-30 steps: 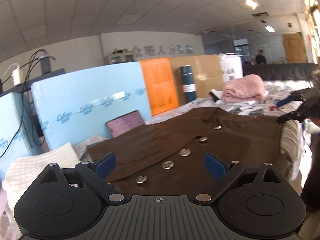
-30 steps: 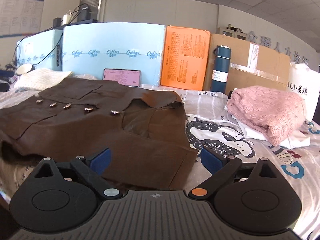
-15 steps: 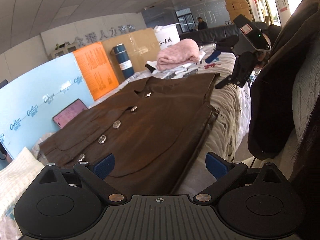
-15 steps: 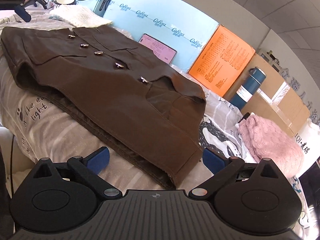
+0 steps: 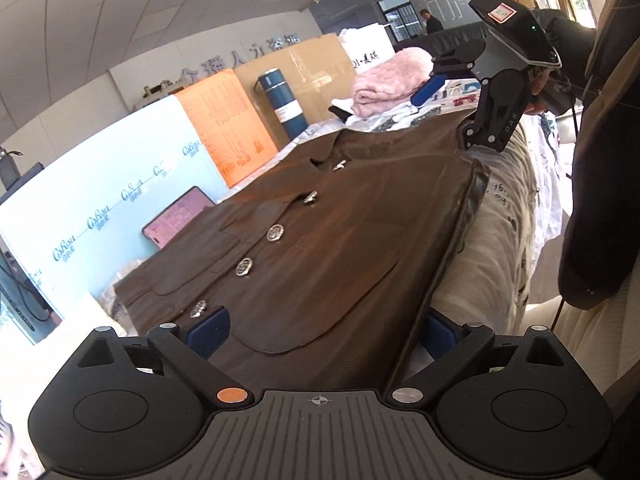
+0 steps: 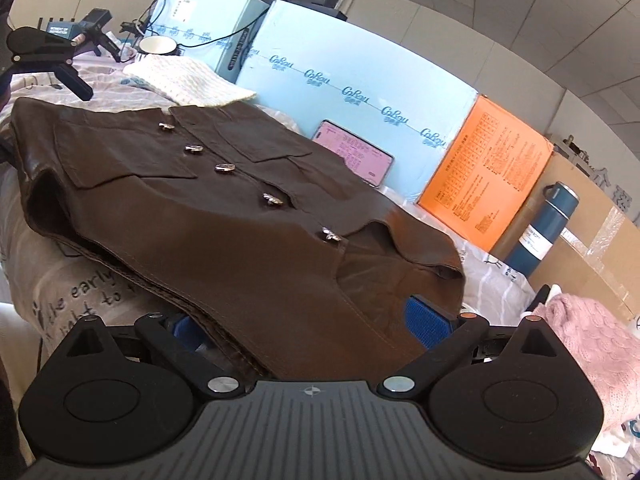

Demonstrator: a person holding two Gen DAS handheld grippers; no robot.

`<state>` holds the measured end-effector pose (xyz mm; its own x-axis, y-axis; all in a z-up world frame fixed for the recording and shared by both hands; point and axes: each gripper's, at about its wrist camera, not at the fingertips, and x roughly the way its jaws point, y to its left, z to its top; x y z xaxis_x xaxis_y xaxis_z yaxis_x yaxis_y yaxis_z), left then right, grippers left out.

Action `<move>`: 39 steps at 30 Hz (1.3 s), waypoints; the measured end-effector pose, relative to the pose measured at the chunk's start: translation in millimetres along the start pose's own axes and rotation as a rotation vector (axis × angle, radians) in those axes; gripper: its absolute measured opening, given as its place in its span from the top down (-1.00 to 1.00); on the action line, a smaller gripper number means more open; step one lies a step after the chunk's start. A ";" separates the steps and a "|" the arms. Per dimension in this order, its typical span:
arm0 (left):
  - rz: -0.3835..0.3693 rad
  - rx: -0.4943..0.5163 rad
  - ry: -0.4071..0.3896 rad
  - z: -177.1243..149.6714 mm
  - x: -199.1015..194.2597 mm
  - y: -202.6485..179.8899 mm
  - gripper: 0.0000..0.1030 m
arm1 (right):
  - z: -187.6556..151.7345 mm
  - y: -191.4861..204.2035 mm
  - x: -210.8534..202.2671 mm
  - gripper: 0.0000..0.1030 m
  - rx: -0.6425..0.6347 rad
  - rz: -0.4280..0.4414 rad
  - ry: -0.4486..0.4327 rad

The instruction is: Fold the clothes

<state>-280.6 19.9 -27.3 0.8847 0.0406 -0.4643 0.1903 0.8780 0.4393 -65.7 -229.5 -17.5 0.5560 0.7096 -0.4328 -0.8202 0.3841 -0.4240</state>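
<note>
Left tool [image 5: 322, 330] spread wide at the hem of the brown jacket [image 5: 340, 240], which lies flat and buttoned on the bed [image 5: 496, 248]; right tool [image 6: 308, 328] equally wide at the collar end. Stiff leather, layered edge: a shallow bite may slip off.

The bedsheet [image 6: 86, 294] carries grey script — "the early" over a line that seems to read "to". On the right gripper's black arm [image 5: 498, 114], small letters spell "DAS". The blue foam board [image 6: 360, 92] repeats a looping brand logo, too blurred to spell. The orange sheet's [image 6: 486, 176] print is illegible.
</note>
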 end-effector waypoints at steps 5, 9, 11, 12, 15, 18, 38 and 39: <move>-0.065 0.018 -0.024 3.4 5.2 0.4 0.29 | -14.1 -9.0 3.6 -0.42 -0.045 -0.136 0.056; -0.041 0.050 -0.071 6.3 6.2 -1.7 0.68 | -16.8 -6.9 -1.3 0.44 -0.045 -0.081 0.059; -0.023 0.039 -0.100 7.3 4.3 0.2 0.74 | -16.3 -5.2 -5.6 0.74 -0.036 -0.054 0.053; -0.019 0.032 -0.107 7.7 3.5 0.3 0.76 | -16.0 -4.3 -7.8 0.76 -0.033 -0.048 0.049; -0.031 0.032 -0.106 7.3 0.5 -2.0 0.81 | -16.0 -2.7 -14.6 0.82 -0.019 -0.042 0.039; -0.036 0.025 -0.113 6.7 -4.7 -3.6 0.82 | -16.9 0.0 -21.7 0.84 -0.012 -0.042 0.037; 0.038 -0.111 -0.317 10.1 -44.9 -9.4 0.85 | -20.6 21.2 -99.6 0.86 0.048 -0.123 -0.082; 0.067 -0.139 -0.340 9.8 -41.7 -6.5 0.85 | -19.6 19.1 -99.5 0.86 0.060 -0.131 -0.109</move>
<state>-314.6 7.8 -3.3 0.9885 -0.0402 -0.1458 0.0882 0.9362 0.3401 -134.0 -304.3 1.8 0.6431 0.7099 -0.2871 -0.7503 0.5092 -0.4216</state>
